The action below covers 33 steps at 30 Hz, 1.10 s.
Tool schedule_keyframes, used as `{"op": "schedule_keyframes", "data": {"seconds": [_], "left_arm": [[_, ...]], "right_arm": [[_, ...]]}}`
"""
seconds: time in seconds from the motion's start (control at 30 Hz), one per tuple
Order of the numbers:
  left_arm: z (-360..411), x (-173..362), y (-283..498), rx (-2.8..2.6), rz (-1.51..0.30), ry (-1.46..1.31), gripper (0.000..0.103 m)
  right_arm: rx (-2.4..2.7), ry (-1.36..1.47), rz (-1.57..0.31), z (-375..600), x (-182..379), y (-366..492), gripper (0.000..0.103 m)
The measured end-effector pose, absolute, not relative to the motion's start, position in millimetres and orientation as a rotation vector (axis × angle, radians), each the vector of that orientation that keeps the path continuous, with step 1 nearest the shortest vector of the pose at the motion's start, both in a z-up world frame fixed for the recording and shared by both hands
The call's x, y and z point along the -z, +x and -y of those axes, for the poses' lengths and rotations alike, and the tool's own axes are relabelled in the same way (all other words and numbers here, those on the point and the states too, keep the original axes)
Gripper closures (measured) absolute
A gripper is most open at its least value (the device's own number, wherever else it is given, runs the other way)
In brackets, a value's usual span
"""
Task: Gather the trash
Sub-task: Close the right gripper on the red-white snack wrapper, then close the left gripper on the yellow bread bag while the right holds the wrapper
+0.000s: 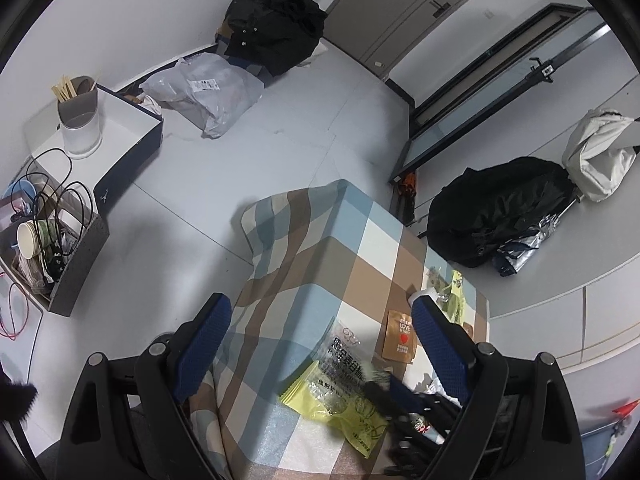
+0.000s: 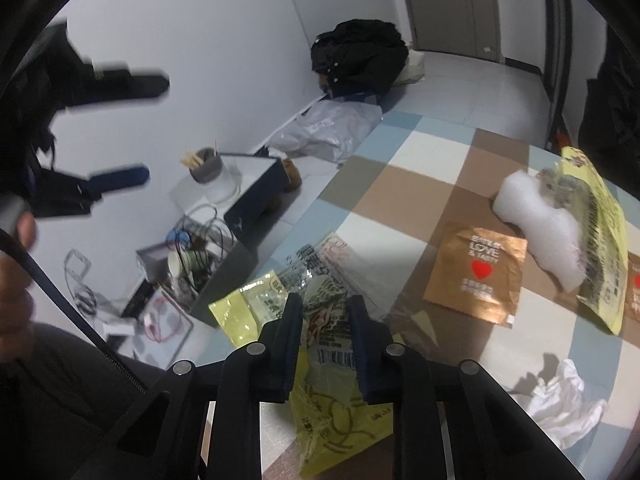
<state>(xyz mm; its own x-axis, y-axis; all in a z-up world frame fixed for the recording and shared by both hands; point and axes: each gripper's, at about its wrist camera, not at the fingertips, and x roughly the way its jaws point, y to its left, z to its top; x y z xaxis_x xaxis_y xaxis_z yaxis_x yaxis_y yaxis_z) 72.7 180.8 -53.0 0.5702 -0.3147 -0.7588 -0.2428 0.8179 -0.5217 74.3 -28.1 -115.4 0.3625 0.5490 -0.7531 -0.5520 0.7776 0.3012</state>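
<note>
- The task thing in hand is the yellow wrapper [image 2: 320, 340], a crumpled yellow-and-clear plastic snack bag. It lies on the checked surface [image 2: 420, 148], near the edge that faces the floor.
- We judge the wrapper light, thin, soft and slippery. It will crumple under pressure and not resist. A pinch on a bunched fold should hold better than one on a flat, glossy face.
- The right tongs [image 2: 324, 320] have the wrapper between them. The jaws stand narrow, with crumpled film filling the gap and touching both pads, so we read them as pinching the wrapper at its middle, near the barcode.
- The left tongs [image 1: 320, 344] stand spread wide and hold nothing. They hover above the surface, with the wrapper below them in the left wrist view.
- Both tongs point steeply down toward the surface. In the right wrist view the left tongs appear at the upper left, well apart from the wrapper, with part of a hand [image 2: 16, 280] below them.
- Other trash lies on the same surface: a copper sachet [image 2: 476, 272], a white foam piece [image 2: 536, 220], a second yellow bag [image 2: 600, 240] lying over the foam, and a crumpled tissue [image 2: 560, 396].
- We judge that a lift with the film gripped loosely risks slipping; the tongs should close firmly first.
</note>
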Motion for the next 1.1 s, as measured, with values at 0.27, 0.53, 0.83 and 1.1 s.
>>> {"op": "schedule_keyframes", "data": {"seconds": [0.27, 0.53, 0.83, 1.1], "left_arm": [[-151.7, 70.6, 77.7, 0.099, -1.101, -0.486, 0.013], [-110.0, 90.1, 76.7, 0.267, -1.217, -0.391, 0.013], [-49.1, 108.6, 65.3, 0.334, -1.294, -0.125, 0.013], [-29.5, 125.0, 57.8, 0.267, -1.310, 0.068, 0.013]], "right_arm": [[-0.680, 0.039, -0.897, 70.8, 82.3, 61.3, 0.082], [-0.612, 0.071, -0.874, 130.2, 67.6, 37.8, 0.082], [-0.551, 0.149, -0.829, 180.6, 57.7, 21.3, 0.082], [-0.543, 0.199, -0.796, 202.0, 55.8, 14.9, 0.082]]}}
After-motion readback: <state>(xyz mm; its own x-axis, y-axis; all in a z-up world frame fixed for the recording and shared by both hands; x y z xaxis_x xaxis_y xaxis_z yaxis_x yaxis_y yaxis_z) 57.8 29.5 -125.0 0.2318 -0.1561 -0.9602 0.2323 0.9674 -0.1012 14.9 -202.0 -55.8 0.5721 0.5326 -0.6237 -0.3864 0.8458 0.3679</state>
